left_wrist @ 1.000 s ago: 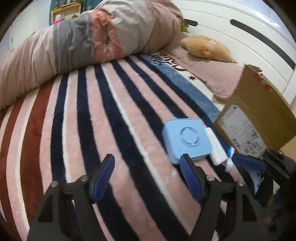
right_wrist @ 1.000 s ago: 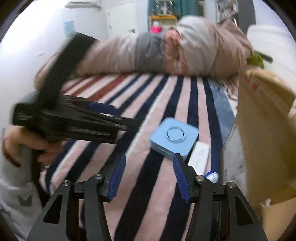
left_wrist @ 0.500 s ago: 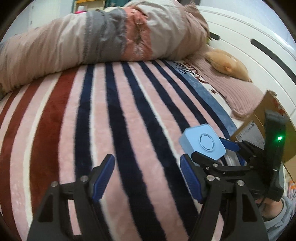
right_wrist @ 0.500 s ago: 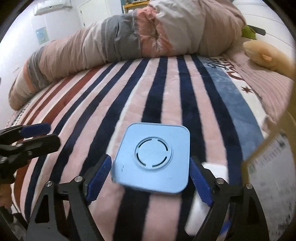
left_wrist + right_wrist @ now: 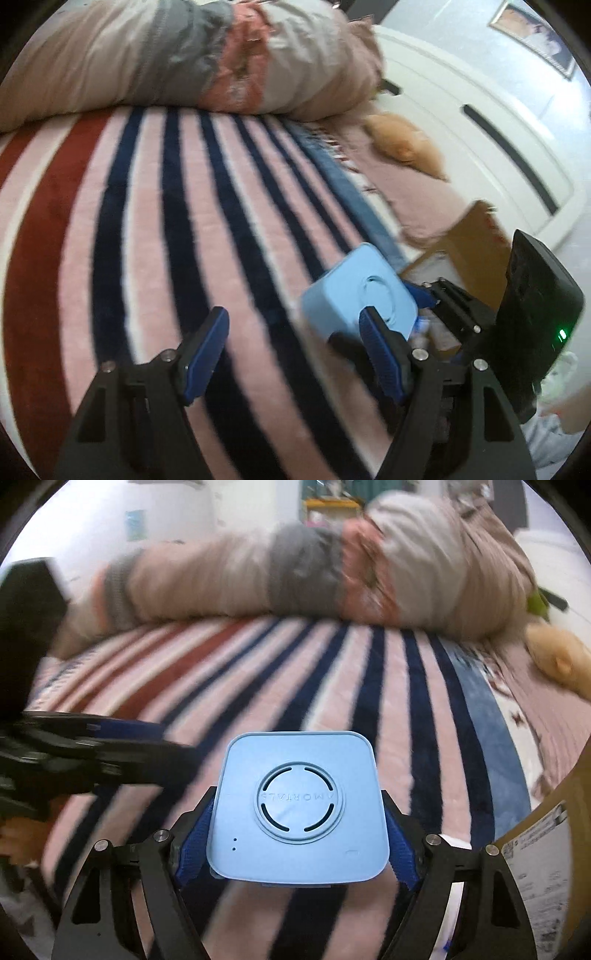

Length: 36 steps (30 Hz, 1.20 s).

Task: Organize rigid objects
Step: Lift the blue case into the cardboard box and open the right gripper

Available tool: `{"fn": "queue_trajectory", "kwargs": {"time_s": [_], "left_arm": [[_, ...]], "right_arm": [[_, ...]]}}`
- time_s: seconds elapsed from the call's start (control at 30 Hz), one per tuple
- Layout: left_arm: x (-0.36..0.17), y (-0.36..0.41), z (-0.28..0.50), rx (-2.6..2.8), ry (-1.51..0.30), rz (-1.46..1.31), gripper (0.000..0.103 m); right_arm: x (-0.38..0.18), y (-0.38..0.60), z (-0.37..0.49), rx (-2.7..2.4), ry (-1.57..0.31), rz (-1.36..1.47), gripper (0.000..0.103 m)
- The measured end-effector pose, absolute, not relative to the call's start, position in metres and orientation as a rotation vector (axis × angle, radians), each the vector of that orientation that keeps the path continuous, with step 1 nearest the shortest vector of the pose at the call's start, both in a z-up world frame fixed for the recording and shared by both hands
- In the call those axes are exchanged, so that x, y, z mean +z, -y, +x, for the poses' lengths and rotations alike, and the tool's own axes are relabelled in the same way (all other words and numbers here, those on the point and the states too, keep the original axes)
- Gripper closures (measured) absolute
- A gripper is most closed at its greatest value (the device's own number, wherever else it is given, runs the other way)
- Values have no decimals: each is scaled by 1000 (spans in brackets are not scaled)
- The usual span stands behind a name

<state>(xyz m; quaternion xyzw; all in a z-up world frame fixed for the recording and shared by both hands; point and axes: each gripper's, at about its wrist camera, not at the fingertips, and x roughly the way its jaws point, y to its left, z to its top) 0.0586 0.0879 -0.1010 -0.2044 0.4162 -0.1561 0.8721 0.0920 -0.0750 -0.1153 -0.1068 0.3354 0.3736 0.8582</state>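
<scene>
Lighting: soft, even indoor light, source not visible; shadows faint.
Distortion: strong fisheye bend, black vignette at every corner.
Blur: motion smear across the blanket stripes and duvet in both views.
Sharp: the blue box, lettering legible.
Glare: pale washout, possibly overexposure, on the headboard.

One blue box — one carton

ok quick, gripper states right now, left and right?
Left gripper: open, nothing between its jaws.
Right gripper: jaws just narrowed, closed on the blue square box, lifted off the striped blanket.
</scene>
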Motion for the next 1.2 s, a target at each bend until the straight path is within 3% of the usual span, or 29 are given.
{"fn": "queue_trajectory", "kwargs": {"time_s": [0.13, 0.2, 0.57, 0.9, 1.2], "left_arm": [[-79, -82, 49, -446, -806, -504, 40], [-65, -75, 40, -499, -778, -522, 50], [20, -9, 15, -541, -668, -362, 68], [48, 100, 39, -610, -663, -231, 69], [31, 190, 84, -672, -795, -117, 69]], "right_arm": [[-84, 80, 69, 865, -617, -212, 25], [-70, 84, 59, 880, -573, -211, 25], [-13, 150, 34, 882, -449, -126, 26], [5, 258, 48, 837, -459, 26, 26], [-14, 336, 86, 740, -598, 58, 26]]}}
